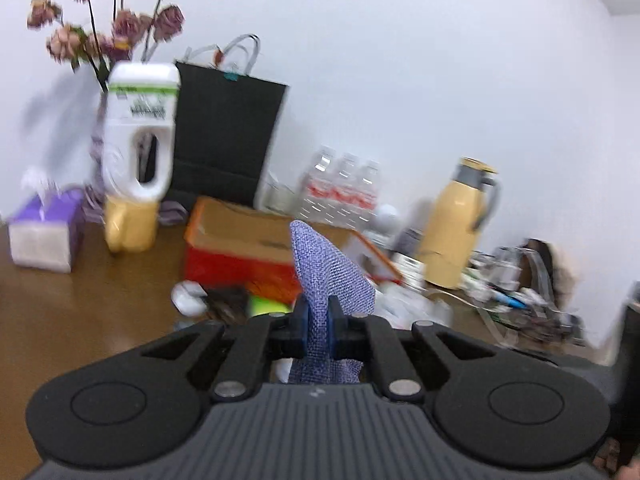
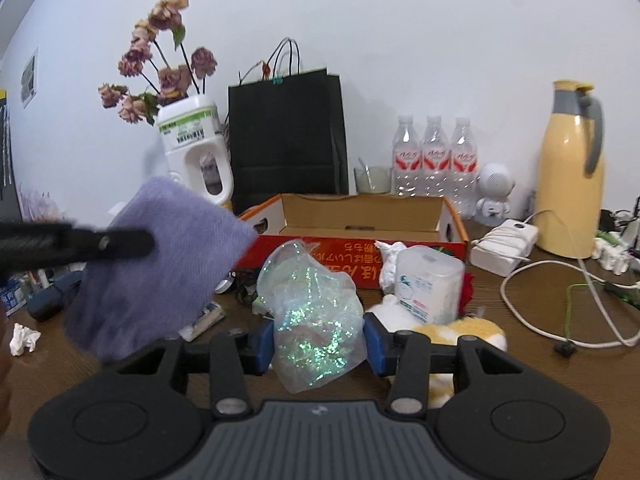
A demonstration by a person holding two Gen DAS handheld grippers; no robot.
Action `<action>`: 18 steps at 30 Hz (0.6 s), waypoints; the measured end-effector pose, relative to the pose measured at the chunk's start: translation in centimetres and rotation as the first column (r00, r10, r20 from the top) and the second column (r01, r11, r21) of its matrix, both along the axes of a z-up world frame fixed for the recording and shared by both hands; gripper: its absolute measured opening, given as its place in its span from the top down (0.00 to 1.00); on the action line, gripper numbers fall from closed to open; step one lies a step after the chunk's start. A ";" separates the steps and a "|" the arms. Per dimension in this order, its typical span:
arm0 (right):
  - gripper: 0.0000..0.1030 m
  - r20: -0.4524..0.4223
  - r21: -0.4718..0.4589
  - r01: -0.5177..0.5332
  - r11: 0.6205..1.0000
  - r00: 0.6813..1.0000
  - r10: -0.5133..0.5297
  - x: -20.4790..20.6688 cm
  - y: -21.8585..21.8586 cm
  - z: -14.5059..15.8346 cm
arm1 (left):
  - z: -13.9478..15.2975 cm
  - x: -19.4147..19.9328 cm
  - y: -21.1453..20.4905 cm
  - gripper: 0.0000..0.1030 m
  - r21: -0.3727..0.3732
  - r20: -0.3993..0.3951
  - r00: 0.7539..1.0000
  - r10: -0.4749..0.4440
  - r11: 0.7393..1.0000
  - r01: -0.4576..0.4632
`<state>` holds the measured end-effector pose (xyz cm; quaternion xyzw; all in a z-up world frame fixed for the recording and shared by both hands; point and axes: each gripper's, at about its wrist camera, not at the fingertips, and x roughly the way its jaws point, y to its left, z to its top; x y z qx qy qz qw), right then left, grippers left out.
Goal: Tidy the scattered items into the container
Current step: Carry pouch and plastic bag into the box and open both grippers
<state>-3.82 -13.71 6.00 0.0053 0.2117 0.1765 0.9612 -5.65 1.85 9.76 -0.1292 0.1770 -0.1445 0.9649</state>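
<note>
In the left wrist view my left gripper (image 1: 319, 326) is shut on a purple woven cloth (image 1: 326, 272), which stands up between the pads, in front of the red cardboard box (image 1: 236, 258). The right wrist view shows that same left gripper (image 2: 136, 244) as a dark bar at the left, with the purple cloth (image 2: 160, 272) hanging from it, left of the box (image 2: 404, 266). My right gripper (image 2: 319, 346) is shut on a crumpled iridescent plastic bag (image 2: 316, 304), held just in front of the box's red front wall.
On the brown table before the box lie a white plastic container (image 2: 428, 284), a white and yellow plush (image 2: 464, 328), a crumpled tissue (image 2: 24, 338), a white charger (image 2: 504, 246) and cables. Behind stand a black bag (image 2: 288, 136), water bottles (image 2: 436, 156), a yellow thermos (image 2: 568, 176) and a flower jug (image 2: 196, 152).
</note>
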 end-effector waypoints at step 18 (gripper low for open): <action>0.57 0.101 0.047 0.081 0.996 0.991 -0.086 10.5 -5.5 8.0 | 7.7 16.9 -2.8 0.92 -0.159 0.041 0.994 -0.106 0.981 0.111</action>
